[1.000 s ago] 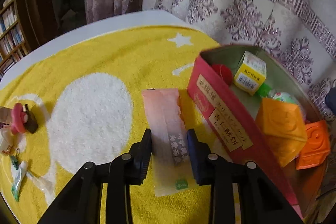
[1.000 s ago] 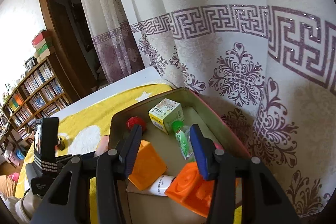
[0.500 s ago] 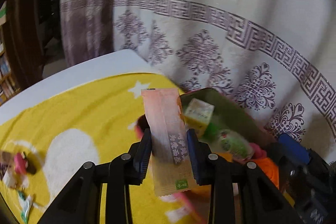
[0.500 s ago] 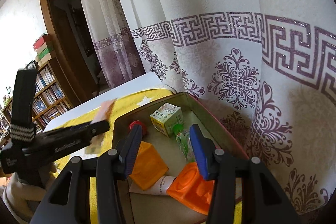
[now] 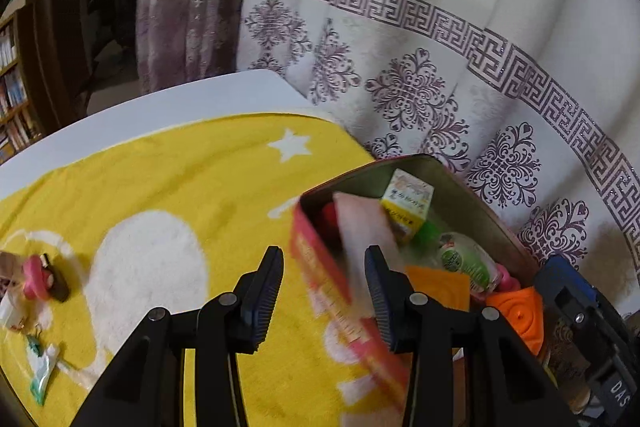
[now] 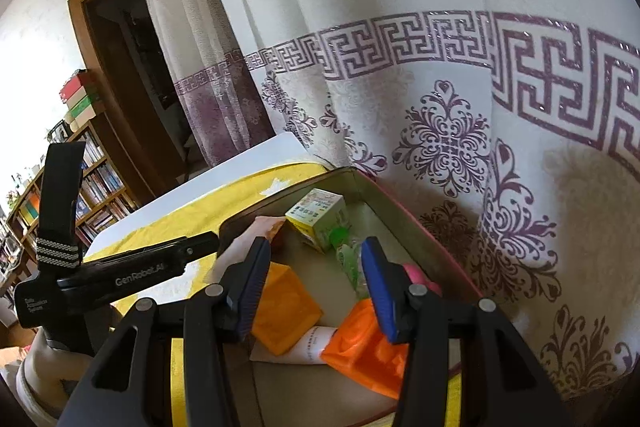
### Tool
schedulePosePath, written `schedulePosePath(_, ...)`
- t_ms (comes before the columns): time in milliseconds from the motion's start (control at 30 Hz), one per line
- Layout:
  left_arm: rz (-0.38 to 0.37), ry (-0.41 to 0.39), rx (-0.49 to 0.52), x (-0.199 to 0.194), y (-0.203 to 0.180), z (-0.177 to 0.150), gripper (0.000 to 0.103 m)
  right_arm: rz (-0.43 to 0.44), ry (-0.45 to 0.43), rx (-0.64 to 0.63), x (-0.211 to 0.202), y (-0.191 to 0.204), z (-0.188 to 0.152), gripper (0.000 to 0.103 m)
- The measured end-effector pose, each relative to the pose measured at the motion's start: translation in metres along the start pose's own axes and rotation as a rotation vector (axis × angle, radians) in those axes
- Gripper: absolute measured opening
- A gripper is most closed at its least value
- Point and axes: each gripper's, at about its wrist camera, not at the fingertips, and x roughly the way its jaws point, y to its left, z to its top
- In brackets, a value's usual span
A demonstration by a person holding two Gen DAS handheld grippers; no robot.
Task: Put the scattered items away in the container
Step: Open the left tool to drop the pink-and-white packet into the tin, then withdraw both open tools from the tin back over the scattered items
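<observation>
The desk point(image 5: 168, 107) carries a yellow towel point(image 5: 192, 179) with the red tin box point(image 5: 320, 267) at its right end, against the patterned curtain point(image 5: 440, 47). The box already holds two orange blocks point(image 6: 286, 309), a yellow-green carton point(image 5: 407, 207) and a small green bottle point(image 5: 466, 261), so free floor is scarce. The left hand-held gripper point(image 5: 324, 291) has just been opening its jaws, which now stand apart, and the pink sachet point(image 5: 364, 227) is blurred and dropping over the box's near wall, no longer pinched. Being flat and light, it could catch on the rim and slide back onto the towel. The right hand-held gripper point(image 6: 316, 287) hovers empty over the box, jaws apart, close enough for a collision. Left on the towel: a pink clip point(image 5: 38, 277) and a green-white wrapper point(image 5: 42, 371).
</observation>
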Motion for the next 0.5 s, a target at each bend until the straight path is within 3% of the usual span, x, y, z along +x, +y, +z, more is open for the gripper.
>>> schedulePosePath(133,0.015,-0.003,-0.008,-0.013,0.015,-0.010,0.044,0.016,-0.008,-0.016,-0.002,0.018,-0.002,0.060)
schedulePosePath(333,0.042,-0.009,-0.051,-0.037,0.053,-0.024,0.044,0.058,0.007,-0.080,-0.001,0.057,-0.008,0.060)
schedulePosePath(400,0.062,-0.017,-0.066,-0.047,0.069,-0.030,0.061,0.081,0.019,-0.101,0.000,0.072,-0.010,0.062)
schedulePosePath(433,0.076,-0.030,-0.073,-0.054,0.077,-0.033,0.080,0.094,0.026,-0.111,0.001,0.080,-0.011,0.065)
schedulePosePath(500,0.133,-0.075,-0.076,-0.070,0.095,-0.041,0.084,0.116,0.037,-0.129,0.002,0.095,-0.014,0.068)
